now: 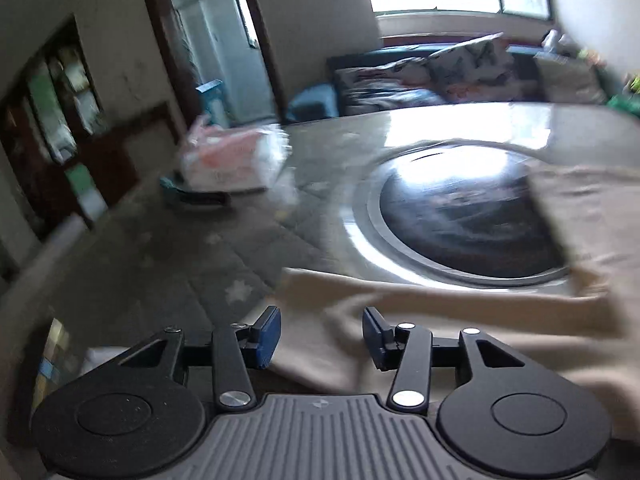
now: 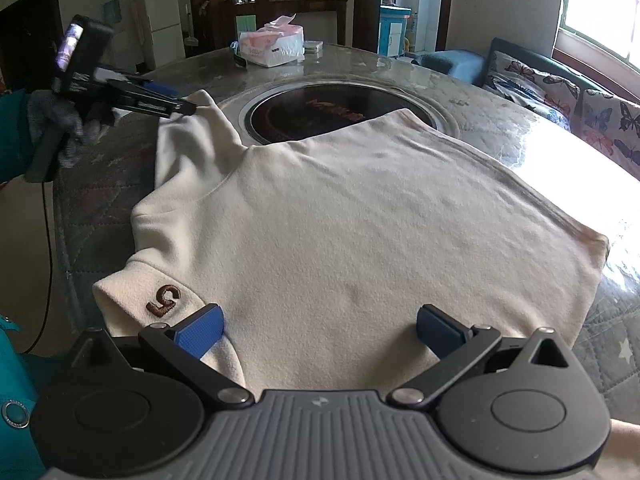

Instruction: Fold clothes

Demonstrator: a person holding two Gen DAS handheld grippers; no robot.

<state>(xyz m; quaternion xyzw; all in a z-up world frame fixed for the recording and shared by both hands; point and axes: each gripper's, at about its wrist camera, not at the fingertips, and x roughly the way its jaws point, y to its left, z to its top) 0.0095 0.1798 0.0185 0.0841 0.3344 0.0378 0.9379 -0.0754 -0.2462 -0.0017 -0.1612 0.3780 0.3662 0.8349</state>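
A cream sweatshirt (image 2: 352,216) lies spread flat on the round table, partly over the dark inset hob (image 2: 320,116). A brown embroidered mark (image 2: 163,300) sits on its near left part. My right gripper (image 2: 320,334) is open, its blue pads just above the near edge of the sweatshirt. My left gripper (image 1: 322,338) is open over a sleeve (image 1: 400,308); in the right wrist view it is at the far left (image 2: 182,107), at the sleeve's end (image 2: 200,108). The left wrist view is blurred.
A tissue pack (image 2: 272,46) stands at the far side of the marble table (image 2: 500,128). A sofa with butterfly cushions (image 2: 560,92) is to the right, under the window. Cabinets and a fridge (image 2: 164,12) stand behind.
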